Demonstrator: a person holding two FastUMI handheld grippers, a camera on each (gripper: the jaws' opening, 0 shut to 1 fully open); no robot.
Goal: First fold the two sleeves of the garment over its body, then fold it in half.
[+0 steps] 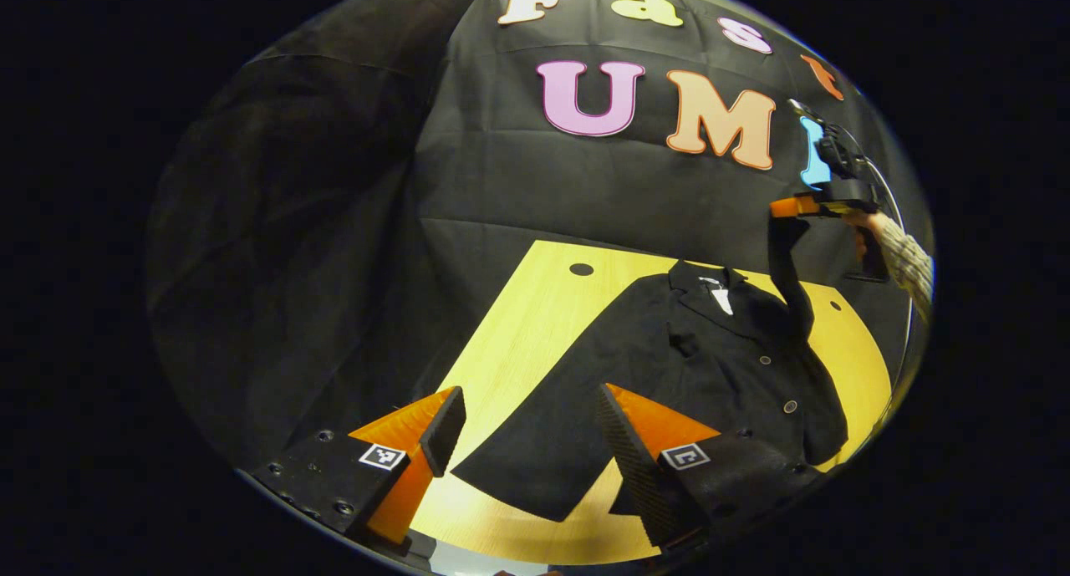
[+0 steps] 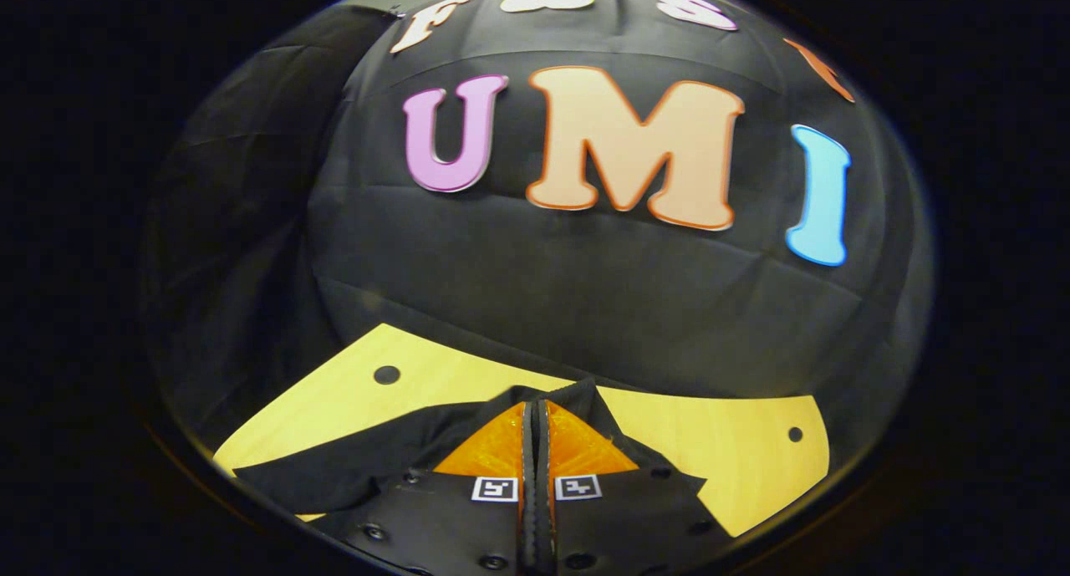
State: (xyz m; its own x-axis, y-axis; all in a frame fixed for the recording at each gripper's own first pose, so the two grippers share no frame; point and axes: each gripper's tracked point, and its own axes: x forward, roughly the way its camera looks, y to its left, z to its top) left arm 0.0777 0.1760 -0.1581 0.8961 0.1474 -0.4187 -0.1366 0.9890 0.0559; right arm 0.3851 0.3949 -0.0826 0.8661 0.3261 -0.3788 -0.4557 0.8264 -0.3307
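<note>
Your garment (image 1: 710, 367) is a dark jacket with buttons, lying flat on the yellow table (image 1: 518, 333), in the middle and lower right of the left gripper view. It looks soft and floppy, not stiff, and I think it is light enough to lift by one end. It will sag and swing when you raise it, so move slowly. The buttons (image 1: 790, 406) are hard little bumps, so pinch plain cloth, not a button. The best place to hold a sleeve is near its cuff end, so the whole sleeve follows you.

Your right gripper (image 2: 535, 417) is pressed closed with dark cloth pinched between its two fingers, at the bottom middle of the right gripper view. Your left gripper (image 1: 527, 430) is wide open and holds nothing, at the bottom of the left gripper view, hanging over the lower edge of the jacket.

The left gripper view shows you the whole jacket, its collar (image 1: 710, 283), and one sleeve (image 1: 790, 267) lifted up high at the right of the frame, hanging from the right gripper, with your hand (image 1: 869, 242) behind it. The right gripper view is too close for that. It shows you the pinch itself, and bare table at the lower left and lower right of the frame
</note>
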